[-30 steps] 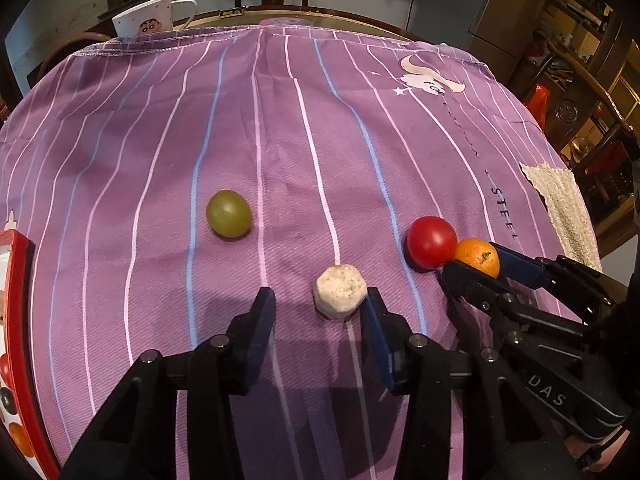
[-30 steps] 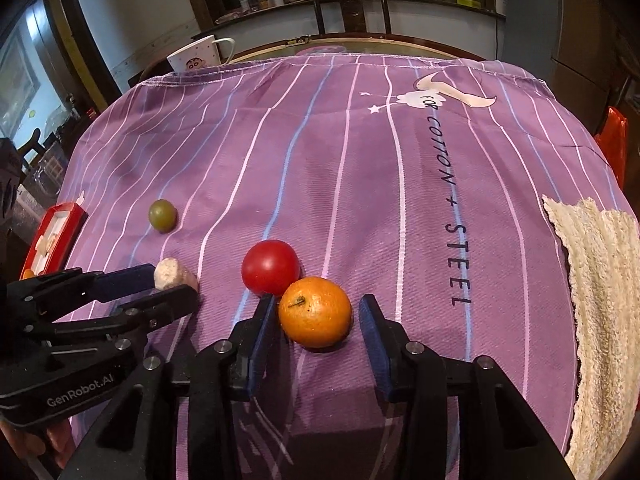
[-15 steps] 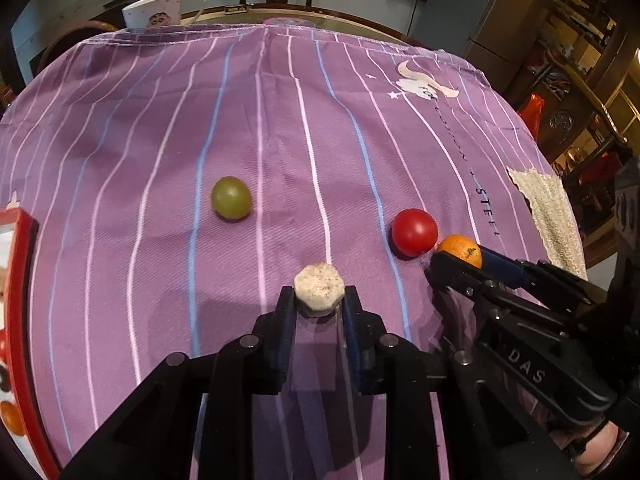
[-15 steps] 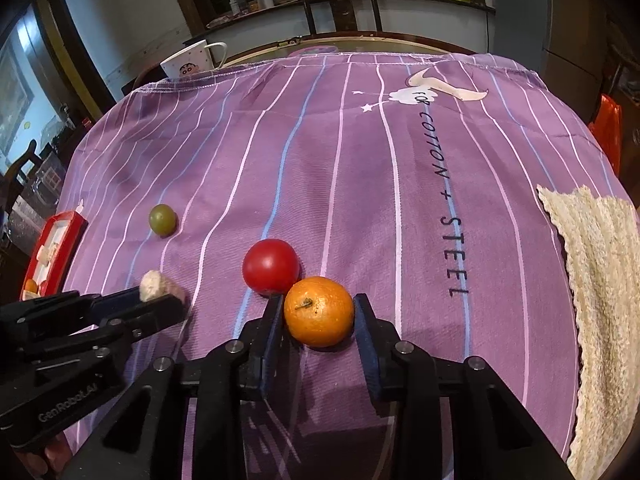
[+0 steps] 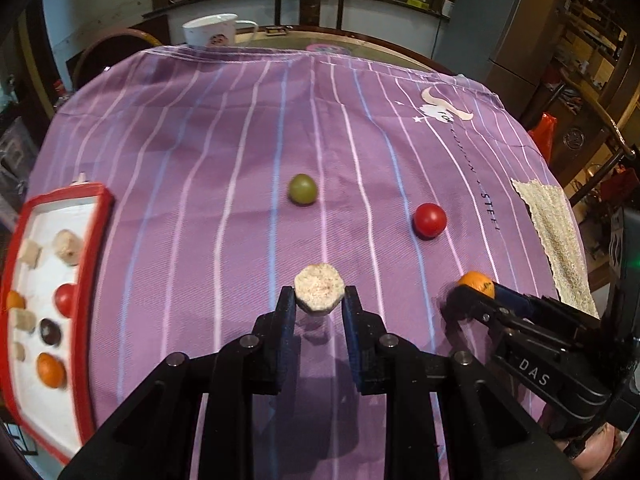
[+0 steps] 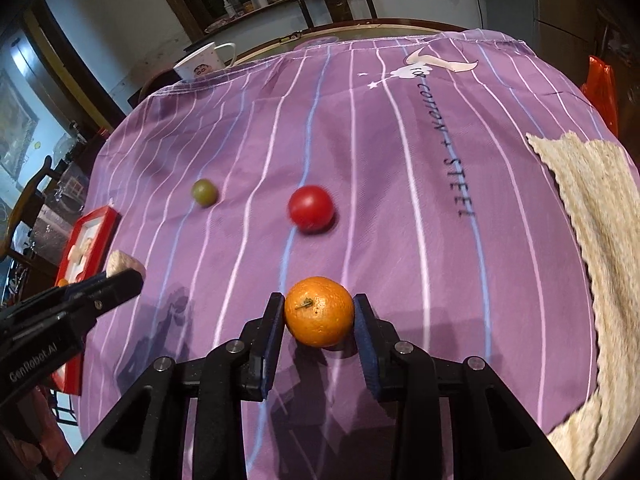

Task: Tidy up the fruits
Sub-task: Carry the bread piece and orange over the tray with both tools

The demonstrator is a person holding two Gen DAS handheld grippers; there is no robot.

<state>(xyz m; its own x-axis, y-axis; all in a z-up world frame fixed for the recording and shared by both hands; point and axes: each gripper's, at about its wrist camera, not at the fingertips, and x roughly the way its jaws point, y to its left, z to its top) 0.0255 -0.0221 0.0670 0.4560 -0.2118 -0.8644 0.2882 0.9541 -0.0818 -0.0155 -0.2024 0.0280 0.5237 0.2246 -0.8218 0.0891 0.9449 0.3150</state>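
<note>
"FOR COTTON + STEEL" on purple cloth (image 6: 400, 160), "GenRobot.AI" on left gripper (image 6: 120, 276) (side), "DAS" on right gripper (image 5: 474, 286)

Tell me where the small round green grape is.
The green grape lies loose on the purple striped cloth, left of the red tomato.

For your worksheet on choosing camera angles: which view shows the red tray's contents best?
The left wrist view: the red tray faces the camera, with fruit pieces visible inside. The right wrist view shows only its upper end, partly hidden behind the left tool.
</note>
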